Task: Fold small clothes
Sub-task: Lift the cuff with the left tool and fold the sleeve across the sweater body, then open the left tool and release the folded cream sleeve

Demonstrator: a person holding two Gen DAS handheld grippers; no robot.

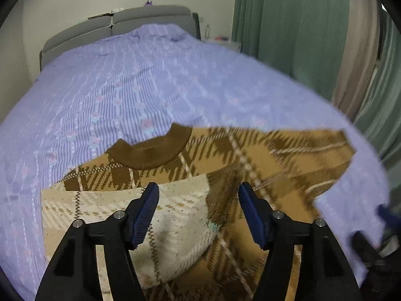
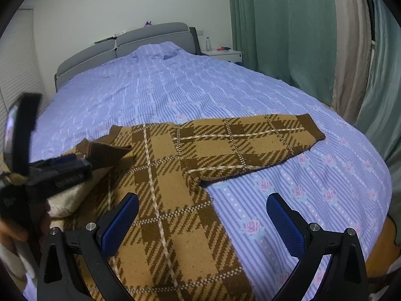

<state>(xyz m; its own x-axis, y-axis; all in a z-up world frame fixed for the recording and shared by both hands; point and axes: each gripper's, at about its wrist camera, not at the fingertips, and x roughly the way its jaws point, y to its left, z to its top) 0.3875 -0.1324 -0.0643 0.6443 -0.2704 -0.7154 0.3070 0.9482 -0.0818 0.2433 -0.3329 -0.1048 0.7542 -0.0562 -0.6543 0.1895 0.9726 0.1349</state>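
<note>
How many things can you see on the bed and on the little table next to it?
Sweaters: 1, the brown plaid sweater
Tools: 2, the left tool and the right tool
Bottles: 1, the clear bottle on the nightstand
Total: 4

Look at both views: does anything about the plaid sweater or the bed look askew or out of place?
One thing: the plaid sweater lies lopsided on the bedspread. Its left side is turned over, showing the pale inside, while the other sleeve lies spread flat. That looks like a fold in progress, not damage. Both hand-held grippers are open.
</note>
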